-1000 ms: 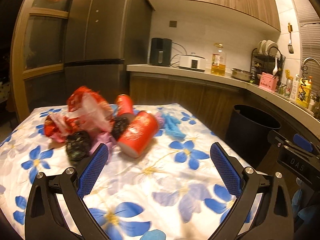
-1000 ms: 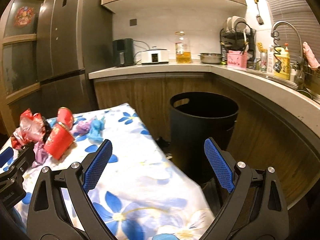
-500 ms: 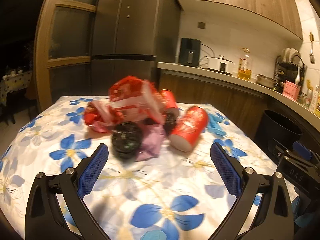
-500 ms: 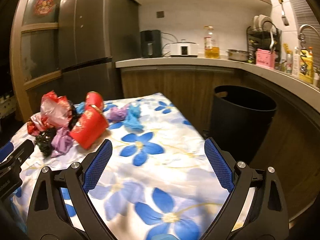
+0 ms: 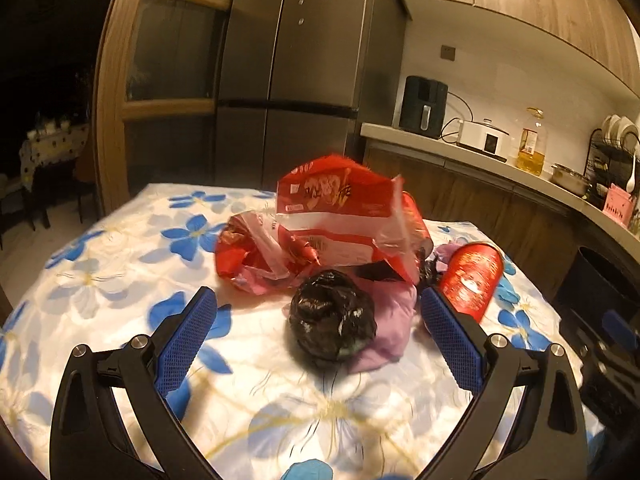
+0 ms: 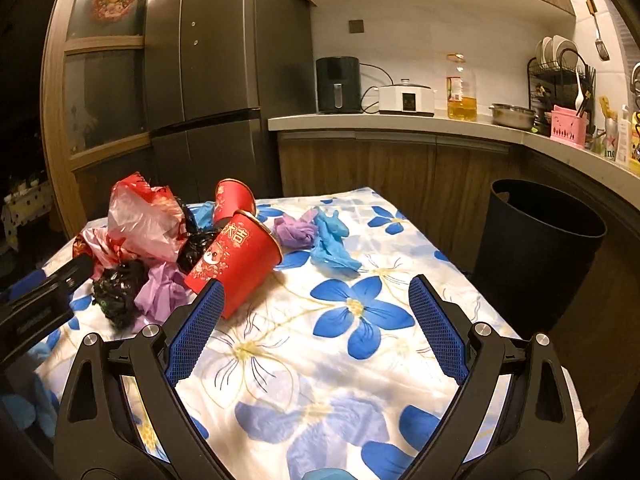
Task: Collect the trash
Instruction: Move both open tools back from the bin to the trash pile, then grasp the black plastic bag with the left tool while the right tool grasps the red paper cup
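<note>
Flanking black bag wad point(image 5: 333, 316), spread left gripper point(image 5: 318, 326), bare tablecloth point(image 5: 120, 276) leftward.

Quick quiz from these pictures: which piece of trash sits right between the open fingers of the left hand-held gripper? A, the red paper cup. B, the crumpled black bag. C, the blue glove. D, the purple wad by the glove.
B: in the left wrist view the crumpled black bag lies centred ahead of the open left hand-held gripper, with the red paper cup off to its right.

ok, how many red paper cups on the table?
2. The near cup lies on its side at the pile's right edge; the far cup sits just behind it. The trash pile could hide more.
</note>
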Available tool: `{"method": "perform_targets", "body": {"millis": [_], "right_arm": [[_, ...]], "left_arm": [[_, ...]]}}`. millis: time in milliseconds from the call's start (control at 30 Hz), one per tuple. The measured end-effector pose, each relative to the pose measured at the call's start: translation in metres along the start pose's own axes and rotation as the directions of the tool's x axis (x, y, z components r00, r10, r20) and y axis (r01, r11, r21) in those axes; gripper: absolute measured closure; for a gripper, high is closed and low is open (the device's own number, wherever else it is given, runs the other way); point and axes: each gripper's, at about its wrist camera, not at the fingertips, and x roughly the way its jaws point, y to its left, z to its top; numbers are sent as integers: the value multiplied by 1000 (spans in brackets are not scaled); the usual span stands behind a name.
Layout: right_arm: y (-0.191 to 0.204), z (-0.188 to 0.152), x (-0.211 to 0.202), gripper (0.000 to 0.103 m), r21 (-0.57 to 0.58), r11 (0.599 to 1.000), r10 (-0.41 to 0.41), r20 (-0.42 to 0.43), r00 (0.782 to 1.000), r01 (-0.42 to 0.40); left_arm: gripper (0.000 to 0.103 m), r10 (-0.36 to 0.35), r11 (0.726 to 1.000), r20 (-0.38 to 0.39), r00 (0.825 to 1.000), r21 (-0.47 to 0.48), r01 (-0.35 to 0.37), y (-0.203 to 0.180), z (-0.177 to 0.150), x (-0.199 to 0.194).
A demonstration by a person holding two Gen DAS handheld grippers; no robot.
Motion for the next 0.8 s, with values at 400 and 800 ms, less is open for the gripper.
{"method": "perform_targets", "body": {"millis": [400, 800], "right_arm": [[18, 8, 23, 11, 29, 999, 34, -4, 999, -34], [50, 14, 55, 11, 53, 996, 71, -48, 996, -69]], "left_arm": [[40, 7, 1000, -140, 990, -13, -9, 3, -8, 44], [90, -92, 993, -127, 988, -89, 82, 16, -18, 33]]}}
